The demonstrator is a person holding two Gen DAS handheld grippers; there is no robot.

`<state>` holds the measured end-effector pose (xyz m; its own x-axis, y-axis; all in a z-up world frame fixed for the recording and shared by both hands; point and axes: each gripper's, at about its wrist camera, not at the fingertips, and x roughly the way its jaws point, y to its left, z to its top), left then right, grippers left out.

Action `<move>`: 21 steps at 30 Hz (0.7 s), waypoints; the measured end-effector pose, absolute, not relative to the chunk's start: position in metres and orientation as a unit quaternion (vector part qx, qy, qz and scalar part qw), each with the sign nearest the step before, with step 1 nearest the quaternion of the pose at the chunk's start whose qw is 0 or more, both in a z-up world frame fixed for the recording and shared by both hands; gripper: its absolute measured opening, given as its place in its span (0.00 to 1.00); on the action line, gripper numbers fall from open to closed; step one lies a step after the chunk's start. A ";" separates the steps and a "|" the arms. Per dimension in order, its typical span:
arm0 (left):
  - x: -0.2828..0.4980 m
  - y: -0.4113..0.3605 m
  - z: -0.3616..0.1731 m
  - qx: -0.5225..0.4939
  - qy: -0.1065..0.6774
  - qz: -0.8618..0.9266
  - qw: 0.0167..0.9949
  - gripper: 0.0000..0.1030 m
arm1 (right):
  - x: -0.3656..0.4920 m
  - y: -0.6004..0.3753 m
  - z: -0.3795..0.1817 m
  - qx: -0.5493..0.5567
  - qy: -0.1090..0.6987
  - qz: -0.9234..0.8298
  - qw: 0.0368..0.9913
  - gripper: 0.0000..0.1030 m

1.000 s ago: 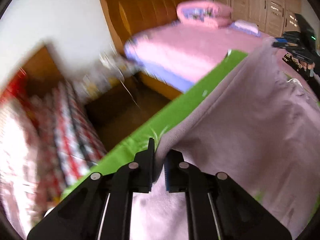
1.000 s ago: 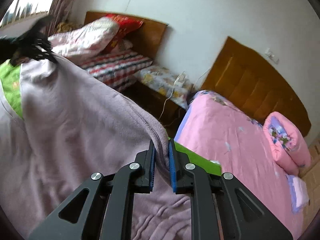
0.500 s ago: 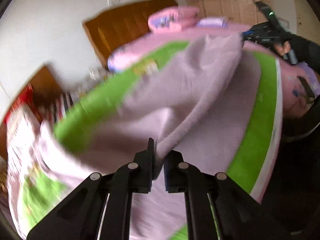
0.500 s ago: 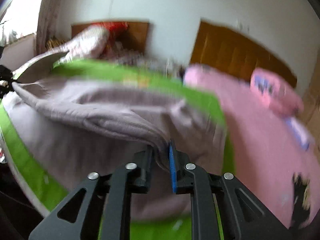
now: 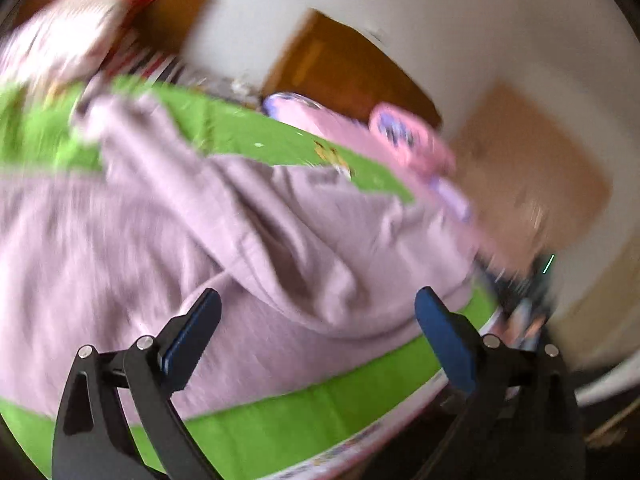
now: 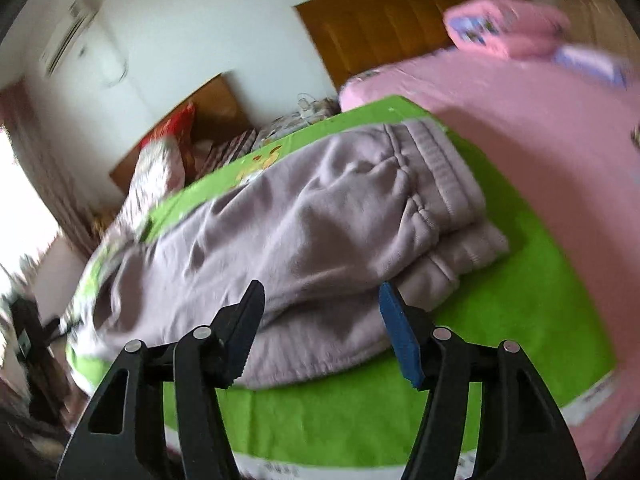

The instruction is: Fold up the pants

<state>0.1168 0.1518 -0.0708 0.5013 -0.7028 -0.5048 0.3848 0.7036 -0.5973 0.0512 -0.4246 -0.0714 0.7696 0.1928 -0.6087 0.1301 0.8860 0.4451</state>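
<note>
We find both tongs, left (image 5: 318,310) and right (image 6: 322,304), spread wide and empty, pants (image 6: 304,232) folded on green mat (image 6: 532,280).

Motion blur smears the pants (image 5: 248,232) in the left view.

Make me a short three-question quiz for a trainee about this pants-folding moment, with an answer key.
1. True or false: the left gripper is clamped on the pants.
2. What lies directly under the pants? A) bare wood B) a green mat C) a striped blanket
3. Fill in: the right gripper has its jaws ____.

Key: 1 false, its jaws stand apart with no cloth between them; 2 B; 3 open, with the pants lying beyond the fingertips.
</note>
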 end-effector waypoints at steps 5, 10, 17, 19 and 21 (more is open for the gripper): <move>0.119 0.156 -0.083 -0.252 0.397 -0.287 0.835 0.93 | 0.072 -0.452 -0.101 0.347 0.375 -0.024 0.859 0.57; 0.128 0.151 -0.081 -0.255 0.410 -0.273 0.832 0.93 | 0.084 -0.456 -0.105 0.359 0.352 -0.031 0.864 0.49; 0.159 0.137 -0.087 -0.233 0.446 -0.250 0.827 0.93 | 0.087 -0.456 -0.111 0.326 0.346 -0.054 0.878 0.23; 0.173 0.129 -0.090 -0.218 0.463 -0.227 0.829 0.90 | 0.083 -0.459 -0.114 0.324 0.345 -0.053 0.880 0.23; 0.183 0.125 -0.091 -0.202 0.471 -0.211 0.833 0.34 | 0.083 -0.459 -0.114 0.320 0.345 -0.054 0.881 0.22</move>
